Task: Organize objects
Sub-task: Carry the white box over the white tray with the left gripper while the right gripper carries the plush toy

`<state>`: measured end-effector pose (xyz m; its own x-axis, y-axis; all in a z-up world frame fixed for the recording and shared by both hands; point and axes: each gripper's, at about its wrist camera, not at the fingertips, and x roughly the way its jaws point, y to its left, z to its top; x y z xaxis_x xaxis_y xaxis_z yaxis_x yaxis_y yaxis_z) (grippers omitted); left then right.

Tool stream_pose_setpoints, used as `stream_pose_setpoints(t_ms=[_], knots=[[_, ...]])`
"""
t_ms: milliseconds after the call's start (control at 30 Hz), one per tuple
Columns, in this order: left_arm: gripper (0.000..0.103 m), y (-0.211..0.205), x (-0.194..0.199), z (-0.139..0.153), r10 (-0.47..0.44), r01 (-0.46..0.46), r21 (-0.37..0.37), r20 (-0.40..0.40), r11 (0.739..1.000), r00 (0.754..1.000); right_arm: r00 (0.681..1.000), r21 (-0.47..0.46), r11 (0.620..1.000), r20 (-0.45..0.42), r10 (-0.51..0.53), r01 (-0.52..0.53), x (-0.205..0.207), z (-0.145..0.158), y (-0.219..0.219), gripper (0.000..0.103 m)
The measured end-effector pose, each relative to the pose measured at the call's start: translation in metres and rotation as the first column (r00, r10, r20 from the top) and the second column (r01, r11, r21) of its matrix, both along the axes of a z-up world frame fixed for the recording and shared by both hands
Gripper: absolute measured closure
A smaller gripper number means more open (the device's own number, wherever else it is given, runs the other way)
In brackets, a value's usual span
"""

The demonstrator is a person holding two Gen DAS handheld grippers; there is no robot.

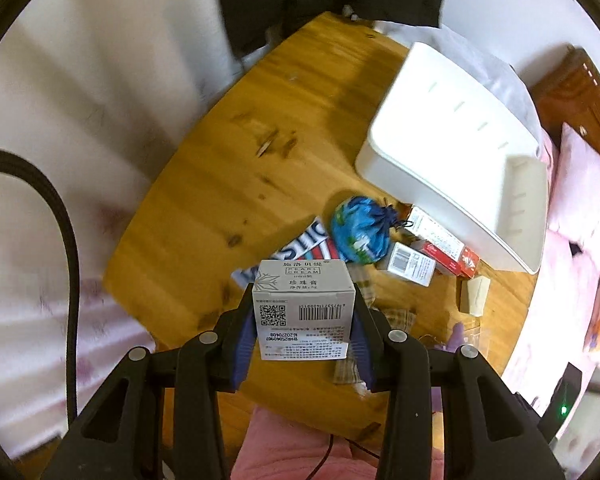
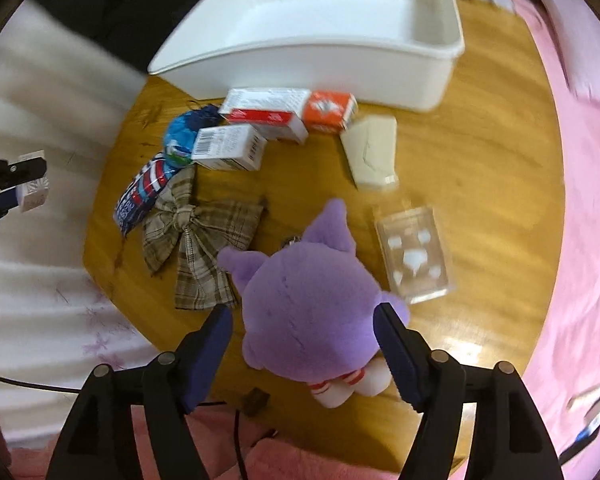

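Left tool grips box; plush right-view only.

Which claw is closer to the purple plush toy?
Right. The right claw is open around the purple plush toy; the left claw, holding a cream box, is off past the table's edge.

Round-ish wooden table with a white plastic bin at the far side. In front of it sit a red-and-white carton, an orange box, a barcoded white box and a blue drawstring pouch (partly hidden). Nearer: a snack wrapper, plaid bow, purple plush, clear case, beige packet.
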<state>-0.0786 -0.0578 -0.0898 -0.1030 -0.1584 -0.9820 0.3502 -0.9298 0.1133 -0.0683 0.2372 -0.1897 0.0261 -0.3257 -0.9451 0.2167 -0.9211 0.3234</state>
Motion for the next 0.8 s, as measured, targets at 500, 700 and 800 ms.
stream_pose_setpoints(t_ms=[500, 700, 800], knots=[[0.058, 0.02, -0.057, 0.015, -0.321, 0.32, -0.04, -0.032, 0.947, 0.947, 0.927, 0.133, 0.949, 0.212, -0.308, 0.285, -0.002, -0.044, -0.005, 0.017], [0.058, 0.028, -0.079, 0.009, -0.424, 0.423, -0.042, -0.019, 0.905, 0.905, 0.876, 0.125, 0.917, 0.274, -0.398, 0.378, 0.003, -0.058, -0.011, 0.017], [0.058, 0.031, -0.089, 0.004, -0.464, 0.463, -0.035, -0.011, 0.886, 0.886, 0.865, 0.143, 0.903, 0.259, -0.43, 0.406, 0.005, -0.056, -0.015, 0.017]])
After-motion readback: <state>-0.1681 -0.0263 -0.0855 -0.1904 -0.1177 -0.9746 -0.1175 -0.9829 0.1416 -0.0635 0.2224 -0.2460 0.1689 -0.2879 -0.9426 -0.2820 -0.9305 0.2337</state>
